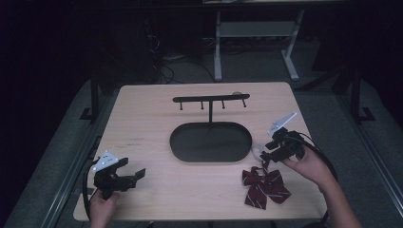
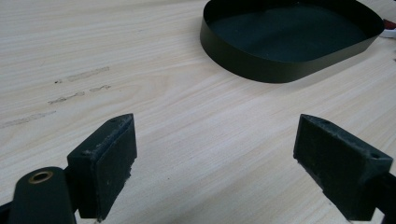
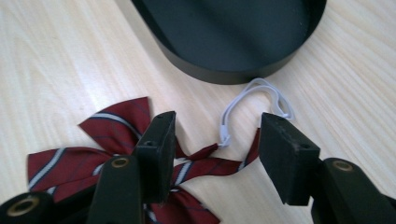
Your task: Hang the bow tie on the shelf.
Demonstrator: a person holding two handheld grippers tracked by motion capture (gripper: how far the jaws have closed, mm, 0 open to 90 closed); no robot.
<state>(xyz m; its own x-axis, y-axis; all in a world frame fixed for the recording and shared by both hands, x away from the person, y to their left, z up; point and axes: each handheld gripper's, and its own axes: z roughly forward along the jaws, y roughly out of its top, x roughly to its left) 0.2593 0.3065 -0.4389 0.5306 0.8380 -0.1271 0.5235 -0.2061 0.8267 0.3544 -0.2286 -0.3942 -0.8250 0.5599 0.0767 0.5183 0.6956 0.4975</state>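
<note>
The dark red fabric bow tie with thin white and navy stripes (image 3: 112, 154) lies flat on the pale wooden bench (image 1: 157, 109), near its front right corner. Its wings are spread and a white elastic loop (image 3: 254, 100) curls from its knot toward the black oval metal tray (image 3: 224, 32), the loop's far end lying just beside the tray wall. The right gripper (image 3: 215, 140) hovers over the bow tie with its jaws partly open, straddling the middle strap; the pads seem clear of the cloth, though the angle makes this hard to judge. A black hook rack (image 1: 210, 99) rises from the tray. The left gripper (image 2: 215, 154), well apart at the front left, has its jaws wide open over bare wood.
</note>
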